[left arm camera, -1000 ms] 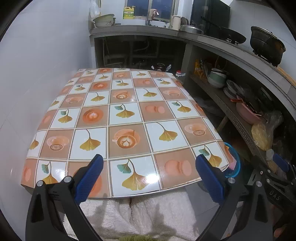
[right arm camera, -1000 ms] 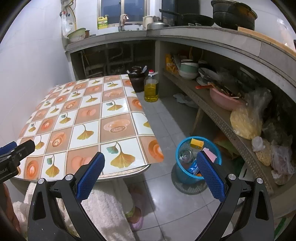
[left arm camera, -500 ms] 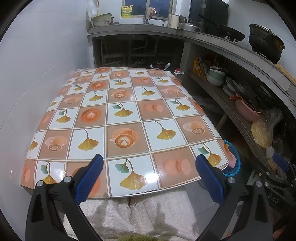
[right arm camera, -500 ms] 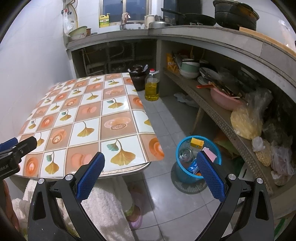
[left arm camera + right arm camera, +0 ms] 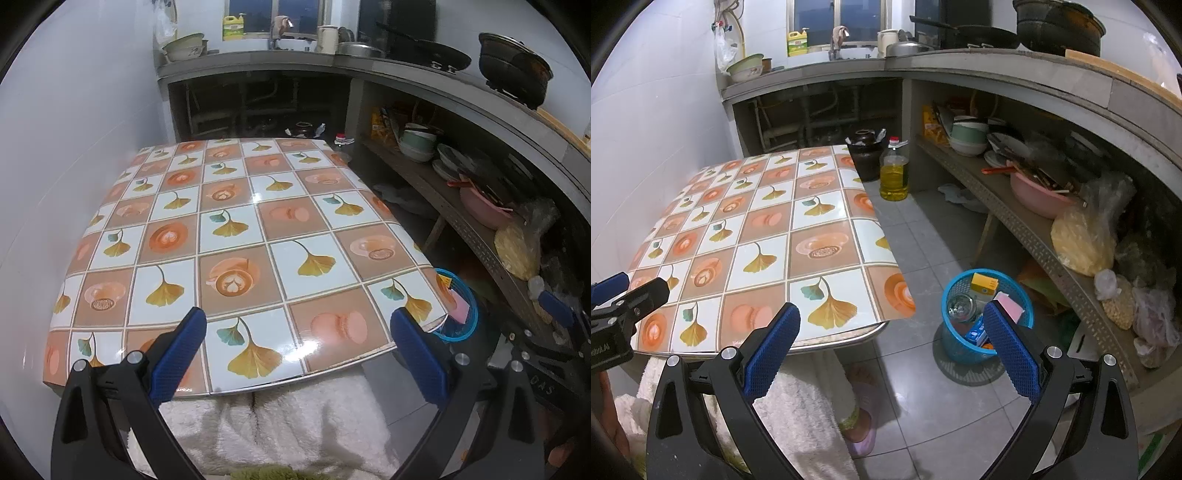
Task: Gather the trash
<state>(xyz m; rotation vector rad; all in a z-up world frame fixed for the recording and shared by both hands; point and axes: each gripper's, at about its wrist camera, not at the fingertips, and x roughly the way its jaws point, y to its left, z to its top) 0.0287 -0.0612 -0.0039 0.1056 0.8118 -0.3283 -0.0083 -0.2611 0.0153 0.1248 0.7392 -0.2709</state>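
Left tool (image 5: 293, 350): we see both blue pads spread wide, nothing between them, hovering over the near edge of the desk (image 5: 236, 236). Desk wears a tile-print cloth with ginkgo leaves and coffee cups; we spot no loose trash on its top.

Right tool (image 5: 892, 343): also gaping, empty, held above the desk's near right corner and the grey tiled floor (image 5: 923, 251). The left tool's tip pokes in at this view's left edge.

Right of the desk, on the floor: blue wastebasket (image 5: 960, 350), upright, just beside the desk corner. Inside we make out a yellow box (image 5: 984, 283), a clear glass jar (image 5: 960, 306), a pink piece (image 5: 1010, 302) and a blue packet (image 5: 977, 330).

Further back: cooking oil bottle (image 5: 894, 173) on the floor, touching or just beside a dark jar (image 5: 864, 155).

Far right: low shelf (image 5: 1027, 225) with bowls, a pink basin (image 5: 1039, 195), and plastic bags.

A fluffy white garment (image 5: 798, 410) and a slippered foot (image 5: 862, 428) show below the desk.
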